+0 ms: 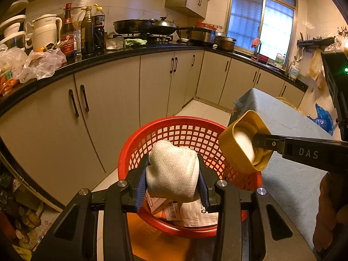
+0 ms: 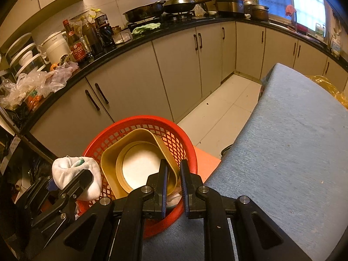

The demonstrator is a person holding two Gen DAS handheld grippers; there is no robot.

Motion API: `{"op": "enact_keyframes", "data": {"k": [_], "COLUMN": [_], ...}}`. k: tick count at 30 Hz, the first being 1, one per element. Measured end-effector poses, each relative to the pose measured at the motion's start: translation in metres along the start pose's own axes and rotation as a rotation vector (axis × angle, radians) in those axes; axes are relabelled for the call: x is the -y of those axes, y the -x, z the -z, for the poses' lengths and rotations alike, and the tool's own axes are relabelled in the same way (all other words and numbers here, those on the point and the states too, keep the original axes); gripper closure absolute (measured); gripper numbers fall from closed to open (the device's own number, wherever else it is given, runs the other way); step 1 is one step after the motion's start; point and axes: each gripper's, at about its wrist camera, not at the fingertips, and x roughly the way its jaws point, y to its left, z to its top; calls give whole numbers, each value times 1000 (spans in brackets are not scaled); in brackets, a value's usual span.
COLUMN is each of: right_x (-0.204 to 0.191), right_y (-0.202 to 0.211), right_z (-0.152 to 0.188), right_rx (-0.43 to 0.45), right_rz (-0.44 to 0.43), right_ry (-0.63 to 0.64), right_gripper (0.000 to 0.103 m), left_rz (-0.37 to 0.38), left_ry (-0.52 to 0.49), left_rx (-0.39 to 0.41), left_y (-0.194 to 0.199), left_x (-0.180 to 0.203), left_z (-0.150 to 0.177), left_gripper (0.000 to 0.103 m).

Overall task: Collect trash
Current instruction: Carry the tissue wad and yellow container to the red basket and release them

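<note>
The left tool (image 1: pixel 173 187) has its 2 jaws part-way apart and pressed against a crumpled white paper towel (image 1: pixel 173 174), held just above the red mesh basket (image 1: pixel 134 152). The right tool (image 2: pixel 174 182) is nearly closed, pinching the rim of a yellow plastic lid (image 2: pixel 139 152) with a white inner liner, tilted over the same basket's rim. Inside the basket lie paper scraps and a white packet (image 1: pixel 195 215). The basket sits beside the blue-grey cloth-covered counter (image 2: pixel 293 141). Beyond stand beige cabinets (image 1: pixel 152 82), then a black worktop carrying sauce bottles (image 1: pixel 87 32), 2 woks (image 1: pixel 148 26) and a window (image 1: pixel 261 21).
</note>
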Motion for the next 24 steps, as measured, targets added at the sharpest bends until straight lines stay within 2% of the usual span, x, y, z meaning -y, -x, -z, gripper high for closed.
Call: {"op": "enact_keyframes", "data": {"k": [10, 17, 19, 21, 22, 23, 24], "right_x": [1, 0, 0, 1, 1, 2, 4], "right_y": [-4, 1, 4, 9, 12, 16, 21], "right_z": [-1, -3, -3, -3, -3, -2, -1], "right_rx": [-4, 9, 15, 26, 34, 45, 56], "right_rz": [2, -3, -5, -4, 3, 19, 30], "right_ry": [-4, 0, -6, -9, -11, -12, -11], "right_gripper": [88, 87, 87, 86, 85, 79, 69], "left_rz": [0, 0, 0, -4, -8, -14, -18], "left_ry": [-6, -5, -6, -6, -6, -5, -8], "left_rx": [-1, -1, 1, 11, 21, 38, 51], "left_y": [-1, 0, 0, 1, 3, 6, 9], "left_x": [1, 2, 2, 3, 3, 3, 4], "left_z": [0, 0, 0, -1, -2, -3, -4], "left_gripper": [65, 60, 55, 38, 34, 28, 24]}}
